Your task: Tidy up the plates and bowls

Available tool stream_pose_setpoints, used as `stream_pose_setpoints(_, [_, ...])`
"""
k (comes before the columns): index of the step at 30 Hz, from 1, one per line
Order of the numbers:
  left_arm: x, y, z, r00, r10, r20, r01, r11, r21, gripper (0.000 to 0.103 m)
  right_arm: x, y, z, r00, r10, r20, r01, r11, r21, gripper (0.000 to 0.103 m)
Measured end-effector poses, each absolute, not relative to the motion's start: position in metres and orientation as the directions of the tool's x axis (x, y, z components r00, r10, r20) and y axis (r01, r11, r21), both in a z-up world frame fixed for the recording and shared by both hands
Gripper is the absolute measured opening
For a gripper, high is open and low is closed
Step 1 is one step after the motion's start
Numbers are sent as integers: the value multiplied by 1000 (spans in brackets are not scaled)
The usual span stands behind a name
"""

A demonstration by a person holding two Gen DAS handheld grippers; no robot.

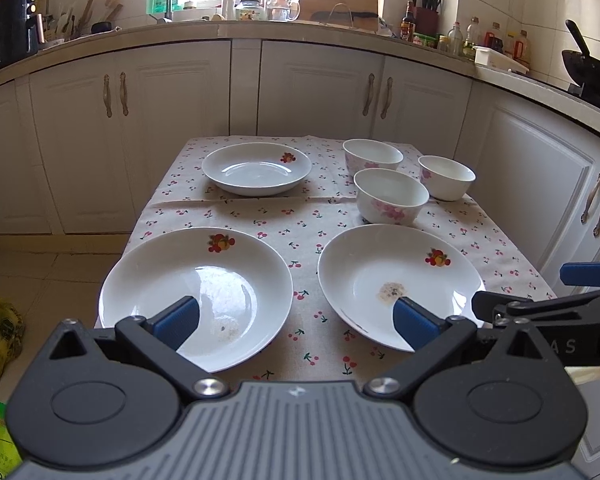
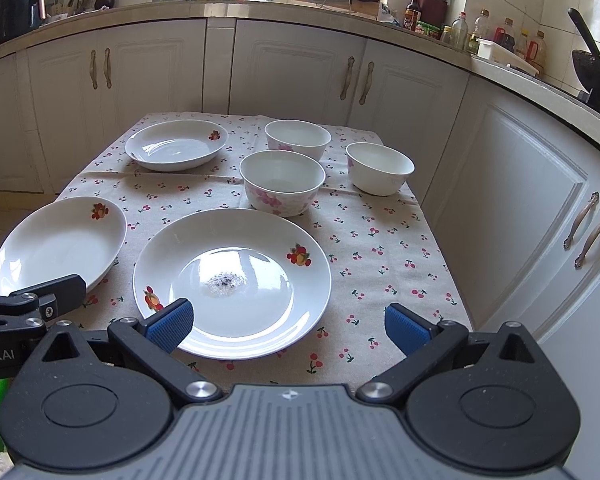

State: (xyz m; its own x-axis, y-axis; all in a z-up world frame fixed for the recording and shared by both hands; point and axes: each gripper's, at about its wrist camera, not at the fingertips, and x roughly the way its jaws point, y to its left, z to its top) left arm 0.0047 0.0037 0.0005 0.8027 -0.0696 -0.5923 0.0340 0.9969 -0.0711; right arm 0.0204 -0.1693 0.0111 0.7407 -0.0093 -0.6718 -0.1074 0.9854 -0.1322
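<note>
Kitchen setting: cream cabinets (image 2: 300, 72) are wrapping around a small table draped in a cherry-print tablecloth (image 2: 380, 248).

Plates, three, white with fruit decals. The near-right plate (image 2: 232, 280) is lying directly ahead of the right gripper and is showing a patch of crumbs at its centre. The near-left plate (image 1: 196, 296) is sitting beside it, its outer rim appearing to overhang the table's left edge. The far plate (image 1: 257, 168) is resting at the back left, well apart from the other two.

Bowls, three, white with pink flowers, are clustering at the back right: the front bowl (image 2: 282, 182) is standing just behind the near-right plate, the rear bowl (image 2: 298, 138) behind it, the right bowl (image 2: 380, 168) off to the side near the table edge.

Grippers, two. The left gripper (image 1: 296, 320) is hovering over the gap between the two near plates, jaws spread wide, gripping nothing. The right gripper (image 2: 288, 326) is likewise gaping wide and carrying nothing, its left pad over the near-right plate's rim.

Risks, as judged: glazed rims are looking slippery, so a shallow pinch could let a plate slide out; a nudge could tip the overhanging plate to the floor; stacking over the crumbs could seat a plate unevenly.
</note>
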Motion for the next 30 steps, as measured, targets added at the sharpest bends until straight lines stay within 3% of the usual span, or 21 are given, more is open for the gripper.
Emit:
stream_pose_setpoints(13, [20, 22, 1, 812, -81, -578, 66, 997, -47, 102, 46, -172, 21, 781, 73, -620, -170, 980, -99, 103])
stream_pose_setpoints(21, [20, 45, -5, 844, -59, -533, 66, 998, -6, 102, 70, -171, 31, 799, 195, -569, -252, 967, -23, 103])
stream_pose_setpoints(25, [23, 61, -8, 834, -47, -550, 43, 999, -19, 102, 79, -162, 35, 807, 255, -533, -312, 950, -19, 103])
stream_pose_setpoints(30, [19, 89, -12, 821, -145, -553, 86, 988, -130, 102, 87, -146, 35, 789, 353, -503, -407, 913, 3, 103])
